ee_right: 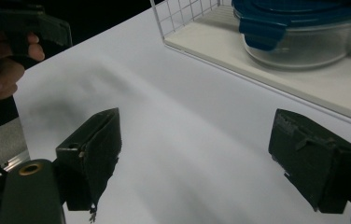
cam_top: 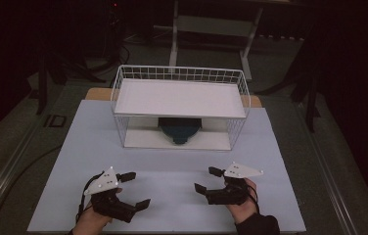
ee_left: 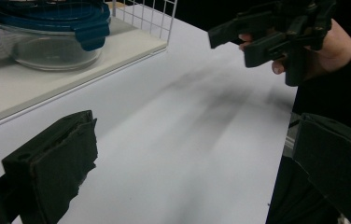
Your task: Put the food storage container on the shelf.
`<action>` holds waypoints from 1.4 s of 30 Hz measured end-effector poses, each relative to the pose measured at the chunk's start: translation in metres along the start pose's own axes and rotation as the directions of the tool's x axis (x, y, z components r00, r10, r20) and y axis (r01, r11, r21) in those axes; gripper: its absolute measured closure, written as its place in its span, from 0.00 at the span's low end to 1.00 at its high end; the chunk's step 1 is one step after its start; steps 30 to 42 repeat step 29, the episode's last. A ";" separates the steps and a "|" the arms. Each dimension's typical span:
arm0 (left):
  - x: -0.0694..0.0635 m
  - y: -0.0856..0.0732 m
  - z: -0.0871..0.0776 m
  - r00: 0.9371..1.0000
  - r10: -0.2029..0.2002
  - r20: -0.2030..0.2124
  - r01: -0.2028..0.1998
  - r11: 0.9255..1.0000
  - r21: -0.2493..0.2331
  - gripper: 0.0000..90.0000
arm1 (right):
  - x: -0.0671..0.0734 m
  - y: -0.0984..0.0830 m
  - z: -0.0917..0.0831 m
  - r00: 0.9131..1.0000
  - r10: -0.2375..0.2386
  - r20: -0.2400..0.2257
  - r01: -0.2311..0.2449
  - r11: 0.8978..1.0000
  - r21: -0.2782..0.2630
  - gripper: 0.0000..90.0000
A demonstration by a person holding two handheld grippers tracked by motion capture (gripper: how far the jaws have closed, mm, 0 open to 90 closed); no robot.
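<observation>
A clear glass container with a blue clip-on lid [cam_top: 179, 129] [ee_left: 47, 32] [ee_right: 304, 32] sits on the lower shelf of a white wire rack [cam_top: 179, 105]. My left gripper [cam_top: 135, 190] [ee_left: 192, 158] rests low over the table's front left, open, nothing between its jaws. My right gripper [cam_top: 207, 179] [ee_right: 194, 154] hovers at the front right, also open and empty. The two grippers face each other across bare table, well short of the rack. In the left gripper view the right gripper [ee_left: 262, 35] shows at upper right, held by a hand.
The white table [cam_top: 172, 166] stretches between the grippers and the rack. The rack's upper shelf [cam_top: 179, 98] is a flat white board with a wire rim. Dark floor, table legs and cables lie beyond the far edge.
</observation>
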State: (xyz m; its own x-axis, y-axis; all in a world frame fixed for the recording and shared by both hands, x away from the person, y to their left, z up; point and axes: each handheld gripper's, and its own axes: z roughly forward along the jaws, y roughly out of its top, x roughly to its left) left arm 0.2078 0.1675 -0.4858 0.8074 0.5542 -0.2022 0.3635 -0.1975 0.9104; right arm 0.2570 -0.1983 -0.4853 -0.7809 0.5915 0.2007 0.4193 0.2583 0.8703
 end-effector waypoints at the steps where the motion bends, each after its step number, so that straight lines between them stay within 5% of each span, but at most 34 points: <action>1: 0.000 0.000 -0.001 1.000 -0.002 0.000 0.002 1.000 0.002 0.00 | 0.000 -0.004 -0.004 1.000 0.003 -0.002 -0.003 1.000 0.007 0.19; 13: -0.001 -0.002 0.000 1.000 0.003 0.010 -0.003 1.000 0.007 0.00 | -0.006 -0.024 -0.024 1.000 -0.005 0.013 0.004 1.000 0.026 0.19; 25: 0.000 -0.005 0.003 1.000 0.007 0.016 -0.008 1.000 0.014 0.00 | -0.015 -0.035 -0.015 1.000 -0.008 -0.006 0.008 0.996 0.087 0.20; 42: -0.001 -0.005 0.004 1.000 0.003 0.019 -0.003 1.000 0.010 0.00 | -0.015 -0.035 -0.016 1.000 -0.008 -0.006 0.009 0.996 0.085 0.20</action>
